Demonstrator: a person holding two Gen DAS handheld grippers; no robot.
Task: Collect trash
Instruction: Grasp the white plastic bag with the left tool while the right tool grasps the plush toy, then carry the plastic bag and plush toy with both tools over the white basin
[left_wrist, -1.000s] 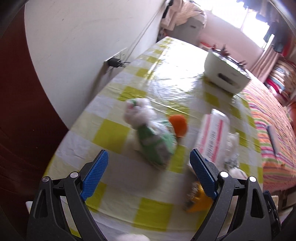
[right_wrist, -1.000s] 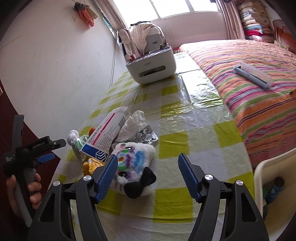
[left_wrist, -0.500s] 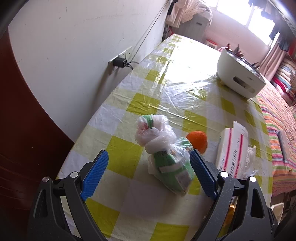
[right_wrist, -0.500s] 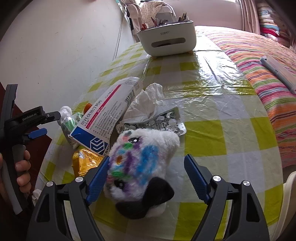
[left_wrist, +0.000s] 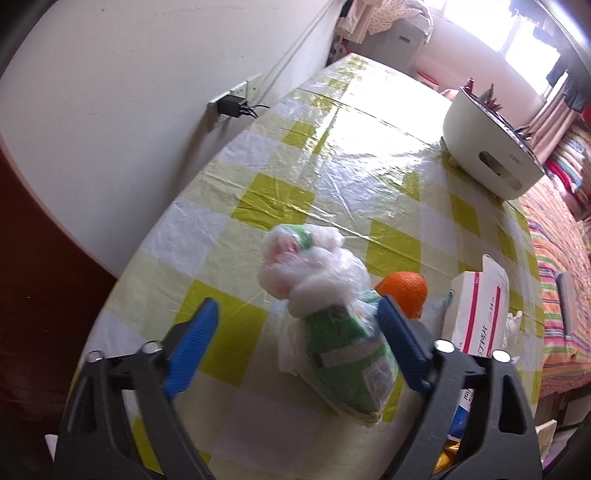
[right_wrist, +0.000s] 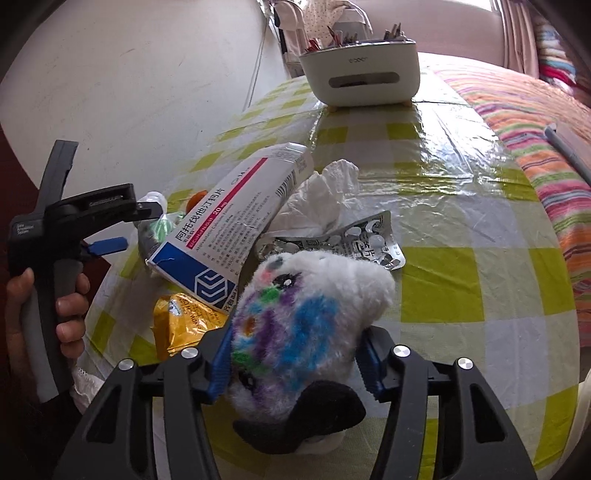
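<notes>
A green packet in a clear plastic bag lies on the checked table, between the open fingers of my left gripper; the right pad is close beside it. My right gripper has closed on a white plush toy with blue, purple and green patches and a black part. Beside the toy lie a medicine box, a crumpled tissue, a blister pack and a yellow wrapper. An orange sits behind the bagged packet.
A white basket of small items stands at the table's far end. A wall with a socket and plug runs along the left. A striped bed with a grey remote lies to the right.
My right gripper has moved forward and closed its fingers around the plush toy. My left gripper has moved closer to the bagged packet, which now lies between its open fingers.
</notes>
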